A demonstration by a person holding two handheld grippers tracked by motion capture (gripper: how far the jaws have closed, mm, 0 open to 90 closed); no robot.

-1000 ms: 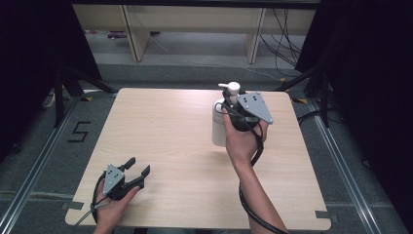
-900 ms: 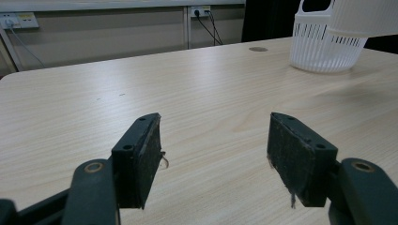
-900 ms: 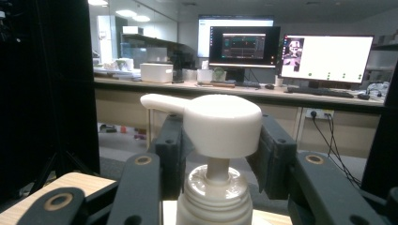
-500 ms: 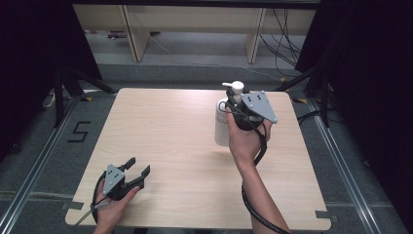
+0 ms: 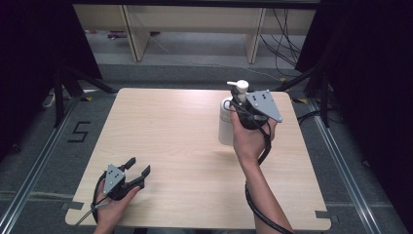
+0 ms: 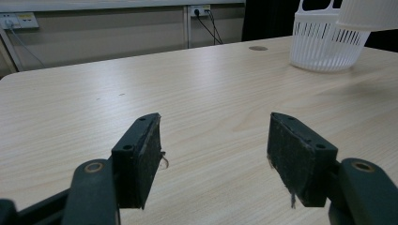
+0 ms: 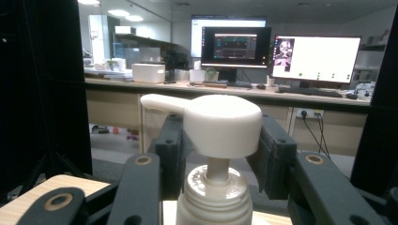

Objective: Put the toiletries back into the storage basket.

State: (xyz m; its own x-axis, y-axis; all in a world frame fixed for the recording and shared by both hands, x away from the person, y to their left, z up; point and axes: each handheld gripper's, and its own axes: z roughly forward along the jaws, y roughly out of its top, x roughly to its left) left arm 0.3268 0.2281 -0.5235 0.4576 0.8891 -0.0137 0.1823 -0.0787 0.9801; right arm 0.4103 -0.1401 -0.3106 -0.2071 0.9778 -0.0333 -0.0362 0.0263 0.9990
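High view first: a white pump bottle point(image 5: 227, 122) stands upright on the far right part of the wooden table point(image 5: 185, 141), and the right gripper point(image 5: 242, 99) is up at its top, held by the right hand point(image 5: 251, 139). From the right gripper view the jaws sit on either side of the pump head point(image 7: 220, 124), right up against it as far as I can see, so it looks closed on the pump. The nozzle sticks out to the left in that view. What's inside the bottle, can't tell, it isn't see-through.

Left gripper point(image 5: 136, 170) is down at the near left corner, resting low over the table in the left hand point(image 5: 114, 207), jaws spread wide with nothing between them. In the left gripper view there's bare wood between the pads point(image 6: 141, 157), plus a white slatted basket point(image 6: 324, 47) farther off at the upper right; can't see into it from there.

Room-wise, the whole middle of the table is open wood. The bottle stands a bit in from the far and right edges, and the left gripper is close to the near edge. The two grippers are well apart.
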